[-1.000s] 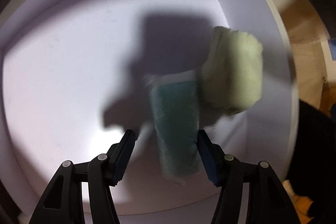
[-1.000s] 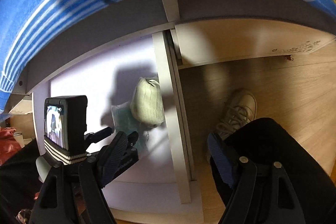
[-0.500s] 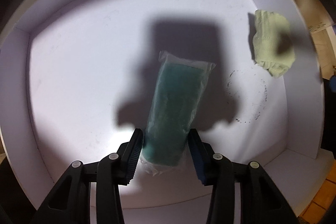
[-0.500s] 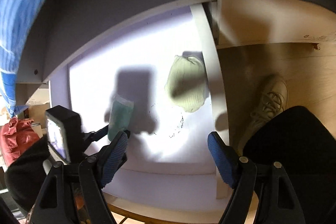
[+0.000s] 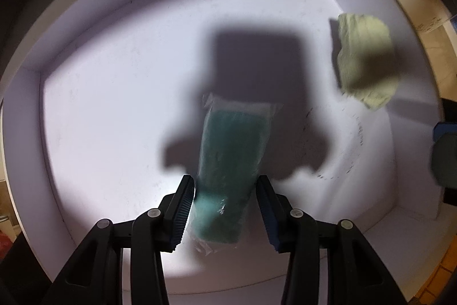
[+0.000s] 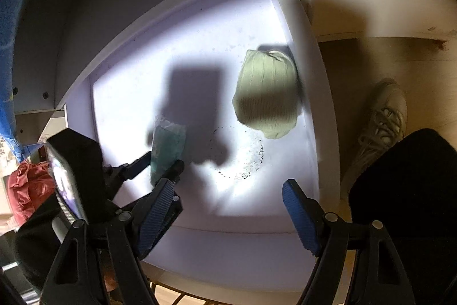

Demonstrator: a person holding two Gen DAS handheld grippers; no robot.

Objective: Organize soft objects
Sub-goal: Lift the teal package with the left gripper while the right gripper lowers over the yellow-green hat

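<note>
A teal soft item in a clear plastic bag (image 5: 231, 159) lies on the white drawer floor (image 5: 114, 110), between the fingers of my left gripper (image 5: 225, 207). The jaws stand a little wider than the bag and seem not to press it. The bag also shows in the right wrist view (image 6: 167, 146), with the left gripper (image 6: 160, 162) around its near end. A pale green knit hat (image 5: 365, 70) lies at the drawer's right wall; it also shows in the right wrist view (image 6: 267, 95). My right gripper (image 6: 228, 213) is open and empty above the drawer's front.
The drawer's white right wall (image 6: 311, 76) stands beside the hat. A ring of dark specks (image 6: 245, 159) marks the floor. A shoe (image 6: 380, 122) and a dark trouser leg (image 6: 405, 190) are on the wooden floor at right. A red cloth (image 6: 25, 187) lies at left.
The left gripper carried the bag leftward, away from the hat, down to the drawer floor. Its jaws have widened slightly around the bag. The right gripper moved over the drawer.
</note>
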